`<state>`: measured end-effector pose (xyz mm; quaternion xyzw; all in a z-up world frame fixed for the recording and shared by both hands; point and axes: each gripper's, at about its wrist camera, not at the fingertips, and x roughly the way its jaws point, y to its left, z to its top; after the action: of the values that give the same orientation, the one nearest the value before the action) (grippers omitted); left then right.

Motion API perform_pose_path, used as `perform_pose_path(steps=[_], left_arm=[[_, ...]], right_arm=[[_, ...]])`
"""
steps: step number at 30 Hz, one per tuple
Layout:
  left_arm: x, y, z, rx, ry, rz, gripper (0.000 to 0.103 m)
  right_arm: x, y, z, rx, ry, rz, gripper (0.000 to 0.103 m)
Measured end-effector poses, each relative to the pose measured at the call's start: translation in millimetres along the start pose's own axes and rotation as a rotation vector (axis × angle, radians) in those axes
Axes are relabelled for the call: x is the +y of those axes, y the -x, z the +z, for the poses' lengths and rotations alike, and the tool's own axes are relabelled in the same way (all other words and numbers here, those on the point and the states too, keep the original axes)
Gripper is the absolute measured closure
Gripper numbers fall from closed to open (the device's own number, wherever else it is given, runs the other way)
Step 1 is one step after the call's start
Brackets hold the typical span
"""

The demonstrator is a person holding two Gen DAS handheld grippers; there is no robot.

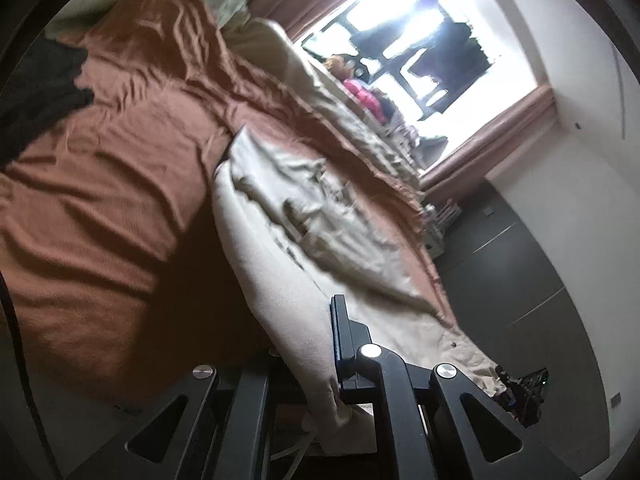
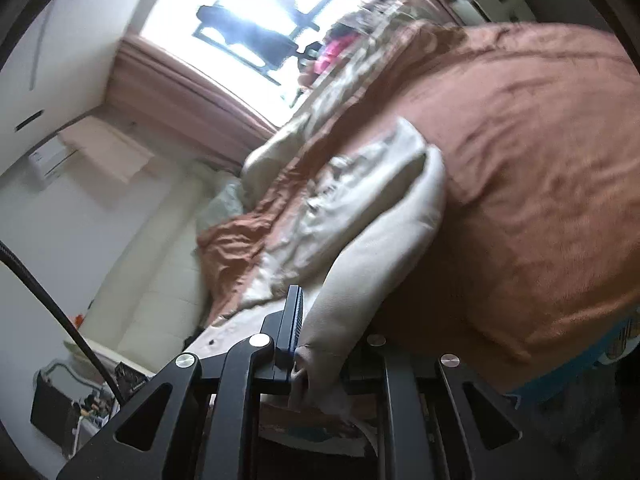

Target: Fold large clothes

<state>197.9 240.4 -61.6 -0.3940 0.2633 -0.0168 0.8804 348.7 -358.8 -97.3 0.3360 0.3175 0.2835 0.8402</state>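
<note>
Two tools, left [image 1: 320, 360] and right [image 2: 316, 344], each clamped on the cream garment [image 1: 280, 208] over the rust-brown bedspread [image 1: 120, 160].

A rust-orange bedcover [image 1: 120, 184], plain and without pattern, is seen over the bed. The large garment [image 1: 280, 240] is cream-beige, with a small dark stud on its lighter tan edge. A black cloth [image 1: 40, 92] is seen at the bedcover's far corner. The curtains [image 1: 492, 144] are dusty pink-brown, and the walls [image 1: 560, 152] are white. The cabinet fronts [image 1: 520, 264] are dark grey. A bright pink item [image 1: 362, 94] is seen by the window. The tongs [image 1: 320, 344] are black with silver round bolts.
</note>
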Motion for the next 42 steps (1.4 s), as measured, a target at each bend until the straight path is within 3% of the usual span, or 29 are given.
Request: perform_pose_path(steps=[5,10,15,21,26,33,42], left_arm=[[-22.5,36.4,1.0,-0.044,-0.035,-0.033,0.097],[-47.1,80.1,-1.9,-0.086,-0.080,-0.063,0.097],[-75.7,123.4,-6.5,-0.119,-0.143,-0.070,0.097],[-89.7,143.5,-6.8,-0.148,-0.170,-0.078,0.096],[-94.7,129.1,6.8,-0.177,-0.210,-0.028,0.096],[-96.6,82.7,53.4,-0.180,-0.224,0.005,0.096],[-82.7,8.1,105.4,-0.123,-0.212,0.048,0.096]], right_arm=[[23.8,44.7,-10.4,-0.049,0.062,0.059,0.091],[23.5,104.1,-35.8,-0.081,0.116,0.086,0.091],[30.1,122.8,-40.9,-0.084,0.181,0.109,0.091],[23.2,120.3,-35.6,-0.117,0.218,0.113,0.091],[25.9,101.7,-21.5,-0.139,0.232,0.067,0.091],[42.5,52.9,13.4,-0.170,0.266,-0.027,0.091],[39.9,-26.8,57.6,-0.147,0.224,-0.112,0.091]])
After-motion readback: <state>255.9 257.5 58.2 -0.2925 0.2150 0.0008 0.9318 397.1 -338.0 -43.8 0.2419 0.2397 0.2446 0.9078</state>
